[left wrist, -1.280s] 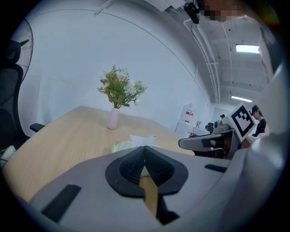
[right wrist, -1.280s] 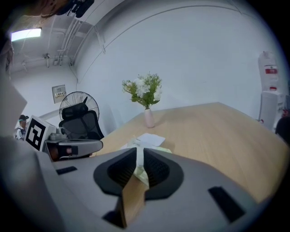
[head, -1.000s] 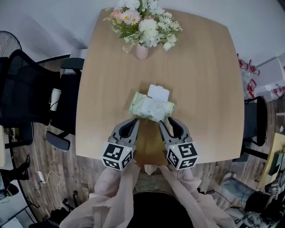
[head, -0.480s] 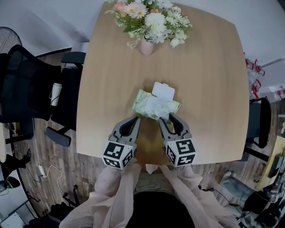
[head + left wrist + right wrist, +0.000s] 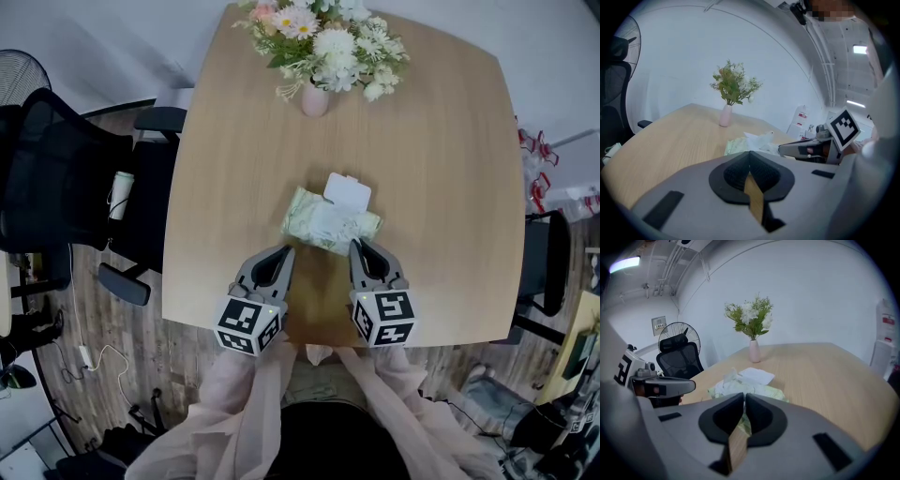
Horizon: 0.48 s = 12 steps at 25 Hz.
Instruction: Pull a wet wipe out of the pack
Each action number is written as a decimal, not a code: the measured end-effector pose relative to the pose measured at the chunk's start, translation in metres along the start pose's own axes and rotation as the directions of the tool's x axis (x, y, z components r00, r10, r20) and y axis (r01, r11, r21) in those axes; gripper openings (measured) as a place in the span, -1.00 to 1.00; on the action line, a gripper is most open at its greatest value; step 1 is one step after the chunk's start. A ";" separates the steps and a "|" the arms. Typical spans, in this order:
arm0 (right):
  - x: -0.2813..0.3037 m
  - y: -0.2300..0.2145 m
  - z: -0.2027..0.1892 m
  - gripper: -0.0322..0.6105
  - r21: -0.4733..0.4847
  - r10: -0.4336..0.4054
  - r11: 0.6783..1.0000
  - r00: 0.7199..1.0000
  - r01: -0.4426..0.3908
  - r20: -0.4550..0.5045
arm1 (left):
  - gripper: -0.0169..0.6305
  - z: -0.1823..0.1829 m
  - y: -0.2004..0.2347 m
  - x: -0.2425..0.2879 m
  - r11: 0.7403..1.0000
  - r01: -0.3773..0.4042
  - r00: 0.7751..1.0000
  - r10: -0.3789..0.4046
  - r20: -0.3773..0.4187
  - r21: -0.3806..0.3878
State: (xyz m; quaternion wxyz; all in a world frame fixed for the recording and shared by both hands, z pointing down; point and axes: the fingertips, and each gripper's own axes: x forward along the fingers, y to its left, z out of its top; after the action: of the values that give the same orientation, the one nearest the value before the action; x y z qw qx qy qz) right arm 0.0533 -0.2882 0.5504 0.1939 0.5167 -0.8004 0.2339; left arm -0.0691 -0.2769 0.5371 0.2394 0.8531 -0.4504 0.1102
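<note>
Head view: wet wipe pack (image 5: 319, 223) mid-table (image 5: 441, 187), lid flap (image 5: 348, 190) open, flower vase (image 5: 315, 98) at its 12 o'clock; left gripper (image 5: 286, 251) tip at the pack's 7 o'clock, just short of it; right gripper (image 5: 357, 246) tip at 5 o'clock, on the pack edge
Left gripper view: jaws clenched, nothing between
Right gripper view: jaws just closed down to a slit, probably nipping the pack's near edge, contact hard to confirm
</note>
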 end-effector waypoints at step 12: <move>-0.004 0.008 0.007 -0.86 -0.015 0.017 1.000 1.000 -0.017 0.025 | -0.91 0.004 0.004 -0.010 1.000 -0.011 1.000 0.011 0.018 0.010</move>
State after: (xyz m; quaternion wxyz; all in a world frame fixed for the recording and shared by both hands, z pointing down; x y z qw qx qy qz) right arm 0.0470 -0.2861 0.5411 0.1856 0.5112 -0.8090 0.2230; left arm -0.0778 -0.2736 0.5308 0.2303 0.8528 -0.4565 0.1061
